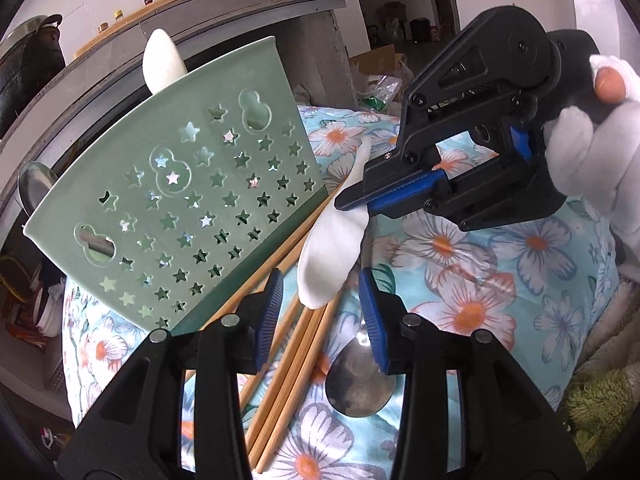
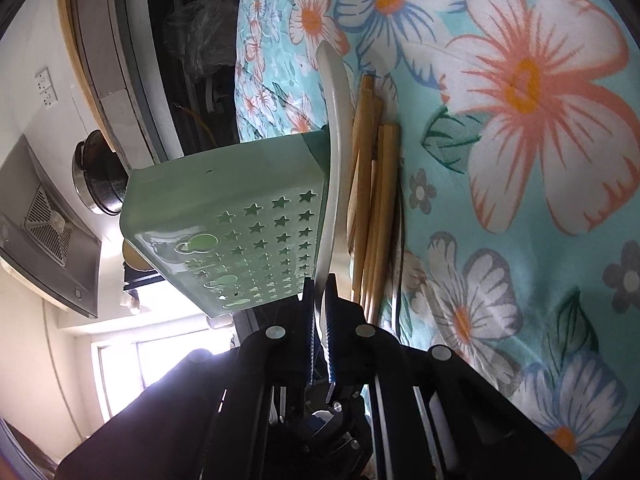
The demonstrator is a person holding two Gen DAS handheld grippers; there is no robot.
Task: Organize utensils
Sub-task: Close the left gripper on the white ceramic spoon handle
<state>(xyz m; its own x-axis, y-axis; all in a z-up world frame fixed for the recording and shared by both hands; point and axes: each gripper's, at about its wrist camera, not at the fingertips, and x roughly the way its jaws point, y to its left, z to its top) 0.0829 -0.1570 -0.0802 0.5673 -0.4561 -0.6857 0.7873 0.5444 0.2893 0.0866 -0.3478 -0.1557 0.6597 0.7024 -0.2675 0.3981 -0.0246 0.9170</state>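
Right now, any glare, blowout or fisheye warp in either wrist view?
Left wrist view: the glossy green utensil holder stays readable, the steel spoon bowl carries a bright glint, and the counter edge bows strongly. Right wrist view: the window at lower left is blown out, and the near flowers on the floral cloth are stretched.

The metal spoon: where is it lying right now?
In the left wrist view the metal spoon lies on the floral cloth, low centre, just right of the wooden chopsticks.
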